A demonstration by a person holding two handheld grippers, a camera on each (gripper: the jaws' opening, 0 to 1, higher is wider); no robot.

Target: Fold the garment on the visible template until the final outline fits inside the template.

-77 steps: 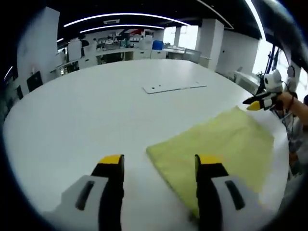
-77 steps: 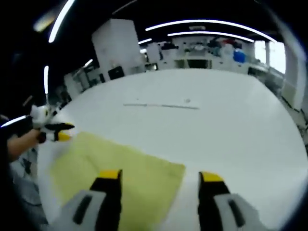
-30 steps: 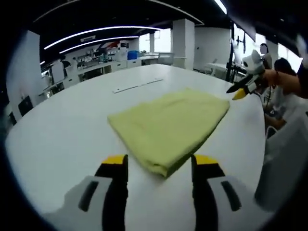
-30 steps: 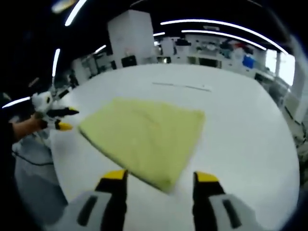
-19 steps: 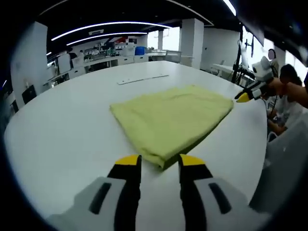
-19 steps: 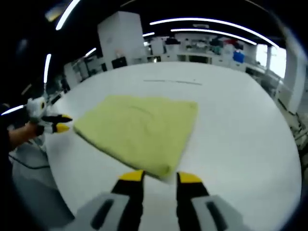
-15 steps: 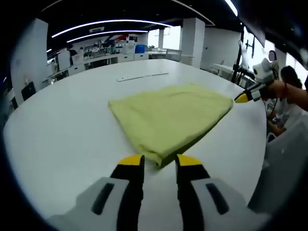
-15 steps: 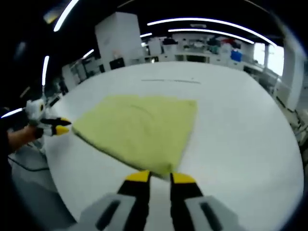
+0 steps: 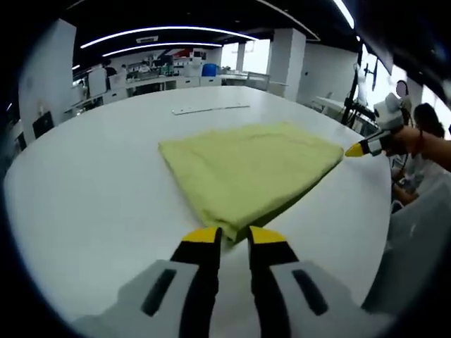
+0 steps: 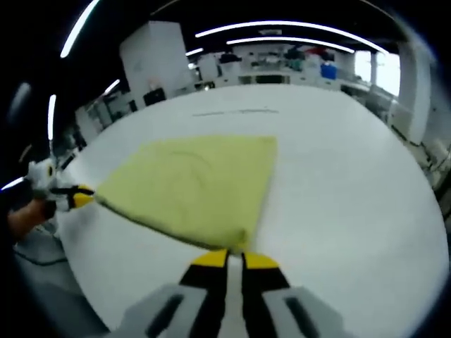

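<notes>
Left gripper view: left gripper, jaws nearly closed, pinches the near corner of the folded yellow garment lying on the white table. Right gripper, jaws clamped together, grips another corner.

L tool: 2 grey jaws w/ black slot insets, yellow tips, black inner faces | R tool: same grey/black build, yellow tips | far R tool: white housing, black jaws, yellow tips, hand on grip
</notes>
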